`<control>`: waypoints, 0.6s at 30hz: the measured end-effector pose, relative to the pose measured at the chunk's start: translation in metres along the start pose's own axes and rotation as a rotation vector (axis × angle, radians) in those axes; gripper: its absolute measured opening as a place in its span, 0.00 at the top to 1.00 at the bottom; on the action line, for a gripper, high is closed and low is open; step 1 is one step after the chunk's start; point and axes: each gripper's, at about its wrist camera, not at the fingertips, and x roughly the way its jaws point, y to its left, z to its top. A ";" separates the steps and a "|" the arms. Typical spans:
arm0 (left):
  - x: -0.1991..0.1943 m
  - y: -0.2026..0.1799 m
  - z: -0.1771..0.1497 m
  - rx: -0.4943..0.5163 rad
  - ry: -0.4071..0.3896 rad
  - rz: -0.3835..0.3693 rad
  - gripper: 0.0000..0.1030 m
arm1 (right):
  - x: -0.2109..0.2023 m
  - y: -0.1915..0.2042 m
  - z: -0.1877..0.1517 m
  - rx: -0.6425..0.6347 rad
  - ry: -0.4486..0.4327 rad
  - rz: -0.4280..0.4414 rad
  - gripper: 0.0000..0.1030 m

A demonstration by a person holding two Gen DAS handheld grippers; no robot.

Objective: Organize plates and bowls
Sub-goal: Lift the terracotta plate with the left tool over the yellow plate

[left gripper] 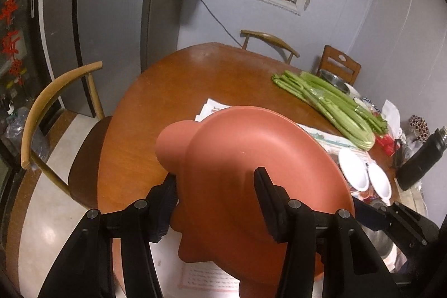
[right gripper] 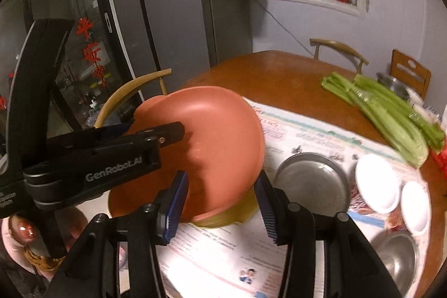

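A terracotta-pink plate [left gripper: 251, 152] with round ear-shaped tabs hangs tilted above the table. My left gripper [left gripper: 215, 176] is shut on its near rim, with one finger under the plate and the other on top. In the right wrist view the same plate [right gripper: 212, 130] fills the middle, and the left gripper [right gripper: 173, 133] reaches onto it from the left. My right gripper [right gripper: 222, 176] clamps the plate's lower rim between its blue pads [right gripper: 176, 203]. A yellow-green dish edge [right gripper: 234, 217] shows just beneath the plate; I cannot tell if it is gripped too.
On the printed paper [right gripper: 307, 136] lie a flat metal plate [right gripper: 313, 183], two small white bowls [right gripper: 377, 183] and a steel bowl [right gripper: 396, 256]. Celery [right gripper: 391, 116] lies at the right and a black bottle [left gripper: 421, 161] at the table's edge. Wooden chairs [left gripper: 56, 108] surround the round table [left gripper: 195, 74].
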 end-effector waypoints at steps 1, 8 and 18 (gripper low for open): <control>0.004 0.002 0.000 0.000 0.008 0.000 0.47 | 0.003 0.000 -0.001 0.010 0.005 0.002 0.52; 0.039 0.016 -0.010 -0.007 0.073 -0.002 0.47 | 0.032 -0.006 -0.016 0.065 0.060 0.022 0.51; 0.074 0.016 -0.019 0.021 0.125 0.020 0.47 | 0.055 -0.015 -0.038 0.171 0.099 0.036 0.51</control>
